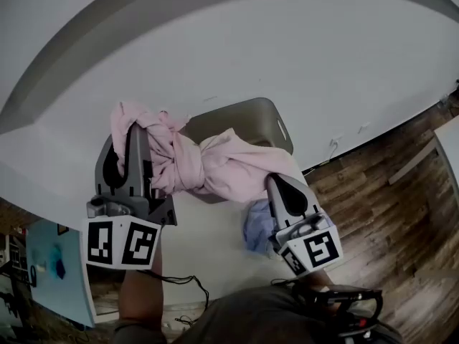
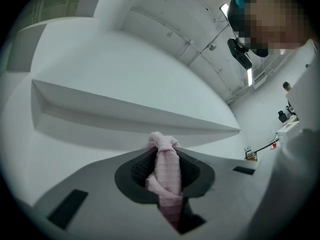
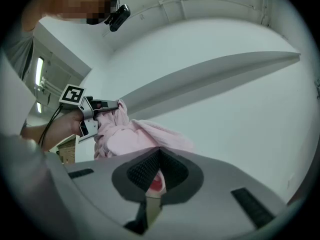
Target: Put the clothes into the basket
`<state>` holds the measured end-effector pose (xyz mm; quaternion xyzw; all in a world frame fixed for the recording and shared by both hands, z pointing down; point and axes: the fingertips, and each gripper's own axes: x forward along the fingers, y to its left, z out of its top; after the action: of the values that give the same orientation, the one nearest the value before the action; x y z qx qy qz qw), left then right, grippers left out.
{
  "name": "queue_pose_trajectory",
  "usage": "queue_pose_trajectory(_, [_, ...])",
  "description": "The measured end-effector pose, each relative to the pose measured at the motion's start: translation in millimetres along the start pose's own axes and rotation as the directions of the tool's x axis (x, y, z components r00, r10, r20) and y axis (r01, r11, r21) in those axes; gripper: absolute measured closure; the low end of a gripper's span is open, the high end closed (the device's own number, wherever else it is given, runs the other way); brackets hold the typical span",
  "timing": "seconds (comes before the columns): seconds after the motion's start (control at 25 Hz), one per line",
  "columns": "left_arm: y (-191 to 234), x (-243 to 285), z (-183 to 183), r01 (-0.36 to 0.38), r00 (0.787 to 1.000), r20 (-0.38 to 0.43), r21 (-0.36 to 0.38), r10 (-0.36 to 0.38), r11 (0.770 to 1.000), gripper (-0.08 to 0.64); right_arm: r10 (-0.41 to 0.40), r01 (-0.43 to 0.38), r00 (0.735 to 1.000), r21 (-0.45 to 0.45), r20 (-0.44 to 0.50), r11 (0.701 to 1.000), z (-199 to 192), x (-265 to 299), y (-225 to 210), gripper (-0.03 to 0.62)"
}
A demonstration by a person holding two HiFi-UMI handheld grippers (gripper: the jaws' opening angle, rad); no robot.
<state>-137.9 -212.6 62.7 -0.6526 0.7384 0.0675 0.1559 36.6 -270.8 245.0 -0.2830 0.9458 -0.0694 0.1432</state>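
Fingers (image 2: 135,170) of left gripper (image 2: 162,149) clamped on pink cloth (image 1: 215,165); right gripper (image 3: 159,154) pinched shut on its other end. Cloth held up mid-frame, overlapping grey basket (image 1: 262,120); blue cloth (image 1: 257,228) lower centre.

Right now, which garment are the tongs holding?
The pink garment, held by the left tongs and right tongs; the blue one lies on the table.

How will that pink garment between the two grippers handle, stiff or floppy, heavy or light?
Probably floppy: the pink garment sags in bunched folds between the left gripper and right gripper. Likely light, since two small pinches carry it. It may drape over the basket rim rather than slide in.
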Motion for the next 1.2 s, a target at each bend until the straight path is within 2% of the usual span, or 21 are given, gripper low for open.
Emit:
queue_pose_trajectory(0.12, [1.6, 17.4, 3.5, 0.012, 1.000, 0.014, -0.008, -0.012, 1.000, 0.494, -0.019, 0.019, 1.000, 0.004, -0.014, 1.000, -2.8, 0.6, -7.9, 0.588])
queue_pose_trajectory(0.28, [0.9, 38.8, -0.8, 0.027, 1.000, 0.012, -0.016, -0.027, 1.000, 0.494, -0.037, 0.037, 0.999, 0.020, 0.024, 0.999, 1.2, 2.9, -17.7, 0.587])
queue_pose_trajectory(0.44, [-3.2, 57.0, -19.8, 0.042, 0.999, -0.017, -0.031, -0.042, 0.999, 0.492, -0.069, 0.070, 0.997, 0.038, -0.032, 0.997, -13.1, 2.7, -30.9, 0.588])
queue_pose_trajectory(0.8, [-3.3, 79.3, -111.5, 0.057, 0.984, -0.166, -0.076, -0.069, 0.995, 0.491, -0.083, 0.090, 0.988, 0.050, -0.129, 0.995, -54.5, 20.5, -52.4, 0.587])
queue_pose_trajectory(0.96, [-7.7, 80.6, -157.5, 0.070, 0.967, -0.237, -0.094, -0.090, 0.993, 0.489, -0.120, 0.133, 0.973, 0.057, -0.197, 0.989, -77.2, 23.5, -66.3, 0.588])
queue_pose_trajectory(1.2, [-16.7, 69.8, -209.1, 0.082, 0.940, -0.316, -0.151, -0.126, 0.985, 0.487, -0.147, 0.161, 0.961, 0.043, -0.236, 0.986, -94.3, 22.6, -70.5, 0.587])
